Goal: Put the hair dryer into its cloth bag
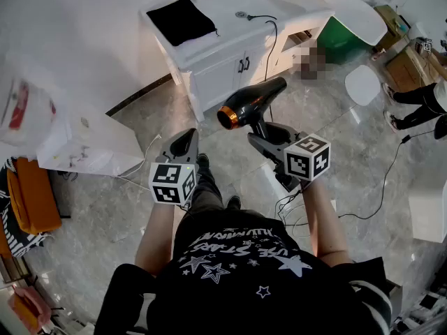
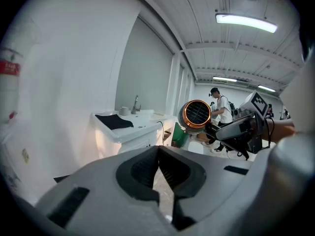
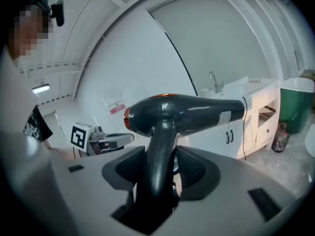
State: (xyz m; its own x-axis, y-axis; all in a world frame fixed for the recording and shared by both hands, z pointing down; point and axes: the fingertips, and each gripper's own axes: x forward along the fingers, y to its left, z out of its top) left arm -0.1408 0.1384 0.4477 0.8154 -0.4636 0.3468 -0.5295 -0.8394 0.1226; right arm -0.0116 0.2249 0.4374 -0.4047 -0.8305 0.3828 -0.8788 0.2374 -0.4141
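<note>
A black hair dryer point(image 1: 251, 102) with an orange-ringed end is held up in the air by its handle. My right gripper point(image 1: 262, 137) is shut on that handle point(image 3: 160, 156); the dryer's barrel point(image 3: 187, 113) lies level across the right gripper view. The dryer's orange grille point(image 2: 195, 116) faces the left gripper view. My left gripper point(image 1: 184, 144) is shut and holds nothing; its pads point(image 2: 158, 168) meet. It hangs to the left of the dryer, apart from it. A black cloth bag point(image 1: 180, 19) lies flat on the white cabinet's top point(image 1: 230, 19).
The white cabinet point(image 1: 223, 65) with a sink stands ahead; a black cable point(image 1: 269, 44) hangs down its front. A white box point(image 1: 87, 145) sits at the left, a green bin point(image 1: 342, 40) at the right. A person point(image 1: 419, 96) stands at far right.
</note>
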